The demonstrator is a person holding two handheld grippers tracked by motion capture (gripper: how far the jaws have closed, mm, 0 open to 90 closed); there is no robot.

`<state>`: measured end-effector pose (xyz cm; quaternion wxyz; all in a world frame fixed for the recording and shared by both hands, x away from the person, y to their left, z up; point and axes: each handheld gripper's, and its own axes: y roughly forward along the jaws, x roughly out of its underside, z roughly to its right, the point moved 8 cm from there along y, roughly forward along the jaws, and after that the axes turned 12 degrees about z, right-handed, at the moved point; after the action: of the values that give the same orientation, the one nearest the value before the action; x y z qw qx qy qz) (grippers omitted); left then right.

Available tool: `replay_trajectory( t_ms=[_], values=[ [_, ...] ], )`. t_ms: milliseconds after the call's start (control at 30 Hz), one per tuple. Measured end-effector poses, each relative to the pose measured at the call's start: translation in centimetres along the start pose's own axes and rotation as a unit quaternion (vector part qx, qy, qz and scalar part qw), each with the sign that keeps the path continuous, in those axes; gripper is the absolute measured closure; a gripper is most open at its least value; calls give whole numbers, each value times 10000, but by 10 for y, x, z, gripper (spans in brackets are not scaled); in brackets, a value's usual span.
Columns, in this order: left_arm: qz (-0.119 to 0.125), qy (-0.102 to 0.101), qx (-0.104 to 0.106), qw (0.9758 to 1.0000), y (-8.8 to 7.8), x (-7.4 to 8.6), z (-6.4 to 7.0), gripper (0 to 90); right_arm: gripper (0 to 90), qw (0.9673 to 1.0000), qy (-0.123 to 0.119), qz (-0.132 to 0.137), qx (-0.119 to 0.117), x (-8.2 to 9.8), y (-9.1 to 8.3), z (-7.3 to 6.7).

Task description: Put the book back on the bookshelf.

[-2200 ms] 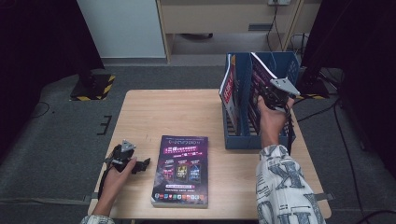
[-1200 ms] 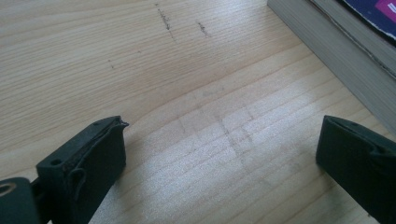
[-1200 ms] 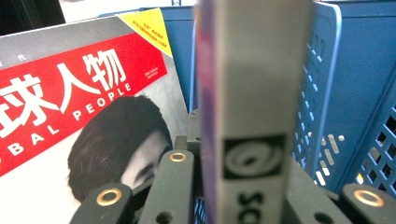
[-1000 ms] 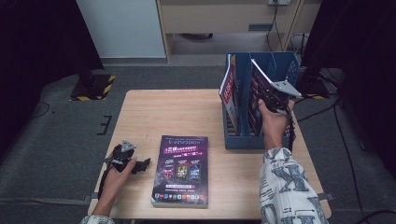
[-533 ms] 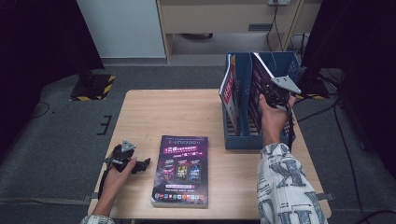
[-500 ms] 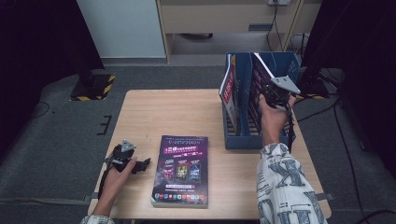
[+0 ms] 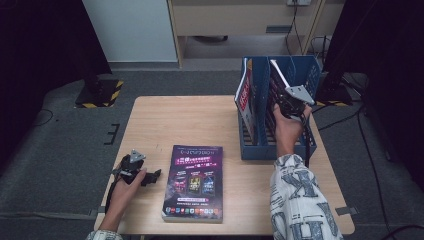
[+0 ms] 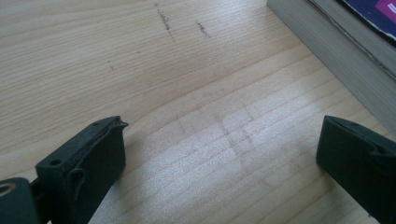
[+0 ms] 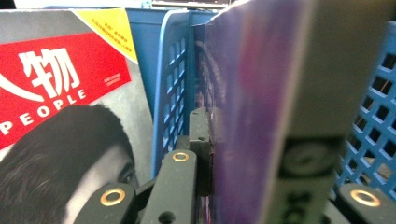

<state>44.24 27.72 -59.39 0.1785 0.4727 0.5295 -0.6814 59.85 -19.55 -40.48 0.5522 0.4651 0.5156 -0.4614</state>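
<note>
A purple book lies flat near the table's front edge. My left gripper rests on the wood just left of it, open, with nothing between its jaws; the book's page edge runs past at the upper right. My right gripper is up at the blue file rack, shut on a second purple book that stands upright in a middle slot. One black fingertip presses on its cover; the other is hidden behind it. A red and grey magazine stands in the neighbouring slot.
The wooden table is bare between the flat book and the rack. The rack's blue lattice walls close in on both sides of the held book. Dark floor and cables surround the table; a cabinet stands behind it.
The right gripper has shifted only slightly with its book inside the rack. The left gripper and the flat book have stayed where they were.
</note>
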Motion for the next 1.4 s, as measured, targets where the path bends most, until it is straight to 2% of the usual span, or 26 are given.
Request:
replay_trajectory(
  t_ms=[233, 333, 367, 400, 467, 533, 567, 667, 700, 833, 867, 900, 933, 967, 1000, 1033, 1067, 1100, 1133, 1167, 1300, 1367, 1400],
  values=[
    [3, -1, -2, 10000, 0, 0, 0, 6, 786, 9994, 51, -138, -306, 5, -7, -13],
    [-5, 0, 0, 10000, 0, 0, 0, 5, 797, 9994, 102, -115, -304, 5, -6, -12],
    [-1, 2, 0, 10000, 0, 0, 0, 5, 819, 9996, -47, -125, -258, 4, -5, -12],
    [-1, 2, 0, 10000, 0, 0, 0, 5, 819, 9996, -47, -125, -258, 4, -5, -12],
    [-1, 3, 1, 10000, 0, 0, 0, 5, 824, 9994, -275, -125, -141, 3, -5, -10],
    [-1, 5, 2, 10000, 0, 0, 0, 5, 825, 9995, -290, -105, -84, 3, -5, -9],
    [-2, 6, 3, 10000, 0, 0, 0, 4, 825, 9995, -316, -32, 61, 3, -5, -8],
    [-2, 8, 4, 10000, 0, 0, 0, 4, 824, 9996, -273, -11, 33, 5, -3, -10],
    [-2, 9, 6, 10000, 0, 0, 0, 4, 822, 9995, -326, -49, -30, 5, -2, -16],
    [-2, 10, 5, 10000, 0, 0, 0, 5, 792, 9995, -272, -111, -122, 5, -2, -23],
    [-4, 11, 5, 10000, 0, 0, 0, 5, 769, 9995, -250, -117, -130, 5, -2, -23],
    [-4, 9, 6, 10000, 0, 0, 0, 5, 632, 9998, -89, -132, -142, 5, -3, -23],
    [-4, 9, 6, 10000, 0, 0, 0, 5, 587, 9998, -5, -141, -107, 5, -5, -22],
    [-5, 9, 7, 10000, 0, 0, 0, 5, 587, 9998, -5, -141, -107, 5, -5, -22],
    [-5, 10, 8, 10000, 0, 0, 0, 5, 472, 9994, 242, -153, -205, 5, -8, -23],
    [-4, 10, 7, 10000, 0, 0, 0, 5, 427, 9989, 315, -193, -273, 6, -10, -23],
    [-4, 10, 7, 10000, 0, 0, 0, 5, 427, 9989, 315, -193, -273, 6, -10, -23],
    [-4, 11, 8, 10000, 0, 0, 0, 5, 372, 9989, 284, -209, -320, 6, -18, -24],
    [-4, 11, 8, 10000, 0, 0, 0, 5, 372, 9989, 284, -209, -320, 6, -18, -24],
    [-4, 9, 7, 10000, 0, 0, 0, 5, 327, 9984, 366, -161, -400, 5, -25, -25],
    [-5, 10, 8, 10000, 0, 0, 0, 5, 277, 9976, 365, -190, -562, 5, -37, -27],
    [-2, 7, 10, 10000, 1, 0, 0, 4, 231, 9959, 435, -201, -764, 5, -50, -31],
    [-2, 7, 10, 10000, 1, 0, 0, 4, 221, 9956, 450, -240, -792, 6, -53, -32]
  ],
)
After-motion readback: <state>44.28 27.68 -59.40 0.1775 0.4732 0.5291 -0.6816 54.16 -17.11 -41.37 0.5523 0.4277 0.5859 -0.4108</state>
